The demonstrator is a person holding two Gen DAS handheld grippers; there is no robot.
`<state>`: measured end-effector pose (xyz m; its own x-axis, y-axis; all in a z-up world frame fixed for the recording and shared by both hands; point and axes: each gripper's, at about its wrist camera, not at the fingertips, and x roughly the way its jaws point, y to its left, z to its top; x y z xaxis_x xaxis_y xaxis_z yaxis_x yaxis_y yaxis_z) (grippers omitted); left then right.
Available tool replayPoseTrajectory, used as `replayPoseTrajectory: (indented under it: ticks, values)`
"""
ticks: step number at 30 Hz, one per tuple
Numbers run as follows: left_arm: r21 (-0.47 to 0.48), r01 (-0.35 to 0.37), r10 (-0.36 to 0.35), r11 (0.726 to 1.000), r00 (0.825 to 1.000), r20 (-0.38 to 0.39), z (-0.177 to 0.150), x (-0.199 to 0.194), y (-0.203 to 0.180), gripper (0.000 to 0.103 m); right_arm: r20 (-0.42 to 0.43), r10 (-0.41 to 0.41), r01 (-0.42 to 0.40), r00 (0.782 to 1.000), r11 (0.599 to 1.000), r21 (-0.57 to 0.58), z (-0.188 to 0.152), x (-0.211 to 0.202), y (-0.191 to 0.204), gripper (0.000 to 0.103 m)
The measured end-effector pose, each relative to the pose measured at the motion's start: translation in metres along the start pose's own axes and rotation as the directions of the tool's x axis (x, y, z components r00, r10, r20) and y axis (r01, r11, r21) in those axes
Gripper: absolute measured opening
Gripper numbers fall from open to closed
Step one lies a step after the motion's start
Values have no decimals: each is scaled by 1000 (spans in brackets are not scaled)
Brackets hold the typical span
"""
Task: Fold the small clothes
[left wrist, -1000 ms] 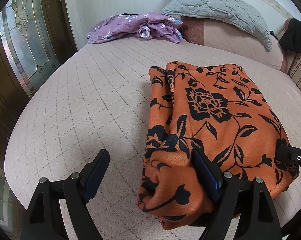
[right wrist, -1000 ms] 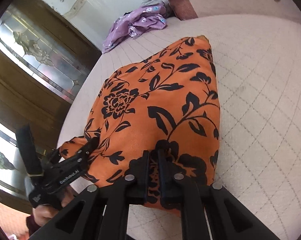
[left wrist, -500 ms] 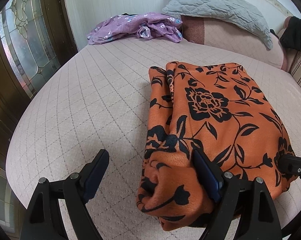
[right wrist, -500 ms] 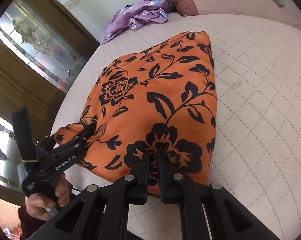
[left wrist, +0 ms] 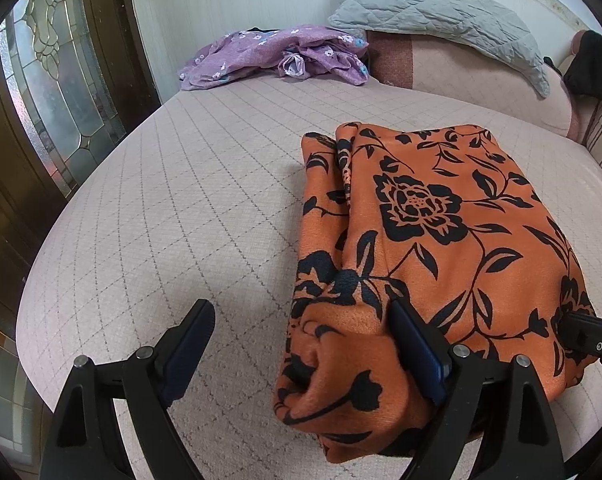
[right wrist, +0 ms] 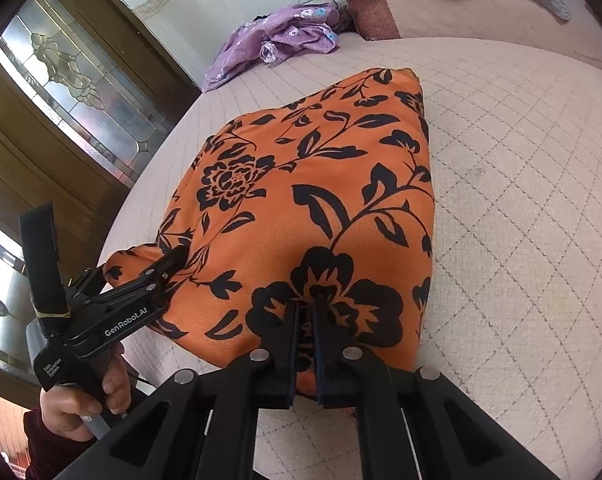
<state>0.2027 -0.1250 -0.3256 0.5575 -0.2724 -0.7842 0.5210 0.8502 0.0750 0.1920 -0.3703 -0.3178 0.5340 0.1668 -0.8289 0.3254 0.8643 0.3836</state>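
An orange garment with black flowers lies folded on the bed, and it also shows in the right wrist view. My left gripper is open; its near left corner bulges between the fingers, resting against the right finger. From the right wrist view the left gripper touches that corner. My right gripper is shut on the garment's near edge; its tip shows at the right.
A crumpled purple floral garment lies at the far side of the quilted pink bed. A grey pillow leans on the headboard. A wooden door with leaded glass stands left of the bed.
The right gripper has drawn back toward the bed's near edge while staying shut on the garment's edge. The left gripper stays open at the same corner.
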Motion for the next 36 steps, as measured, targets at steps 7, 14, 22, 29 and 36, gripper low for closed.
replayPoseTrajectory:
  ticks: [7,14,22,29,36]
  values:
    - [-3,-13,13,1000,1000,-2,1,0,-1,92,11,2,-2,1000,1000,9,-2,-1,0,8]
    - [-4,-16,16,1000,1000,-2,0,1,-2,92,8,6,-6,1000,1000,18,-1,0,-1,8]
    - [4,-31,31,1000,1000,1,2,0,-4,92,15,18,-19,1000,999,35,-1,-3,-2,8]
    - [38,-69,68,997,997,33,7,-7,-14,92,31,94,-97,995,991,94,1,-17,-9,12]
    - [26,-60,59,998,997,52,13,-12,-17,92,93,59,-66,994,995,70,9,-41,-8,56]
